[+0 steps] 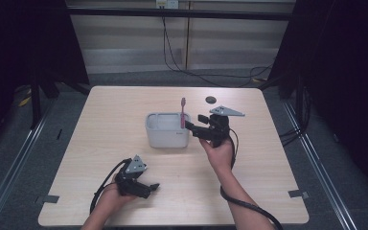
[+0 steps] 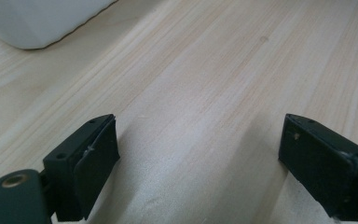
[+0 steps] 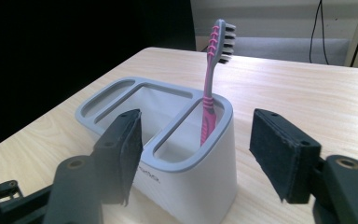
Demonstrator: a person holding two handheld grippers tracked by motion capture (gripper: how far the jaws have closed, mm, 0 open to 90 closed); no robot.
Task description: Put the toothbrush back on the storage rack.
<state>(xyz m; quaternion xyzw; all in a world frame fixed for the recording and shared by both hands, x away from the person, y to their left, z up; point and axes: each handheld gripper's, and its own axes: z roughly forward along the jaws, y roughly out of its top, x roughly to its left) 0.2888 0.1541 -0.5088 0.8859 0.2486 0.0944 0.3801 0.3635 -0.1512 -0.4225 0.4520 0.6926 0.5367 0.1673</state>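
Right tool (image 3: 193,156): jaws spread wide, holding nothing, flanking the near end of the grey-rimmed white plastic holder (image 3: 200,179) mid-surface. Pink toothbrush with grey bristles (image 3: 210,84) upright in the holder's end slot. Embossed lettering on holder wall, unreadable. Left tool (image 2: 198,163): jaws wide apart, empty, over the pale wooden surface (image 2: 205,84).

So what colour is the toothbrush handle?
Pink, with a grey head; the toothbrush shows best in the right gripper view.

Even overhead light brightens the table (image 1: 124,110); surroundings fall dark; near jaws blur softly in both gripper views.
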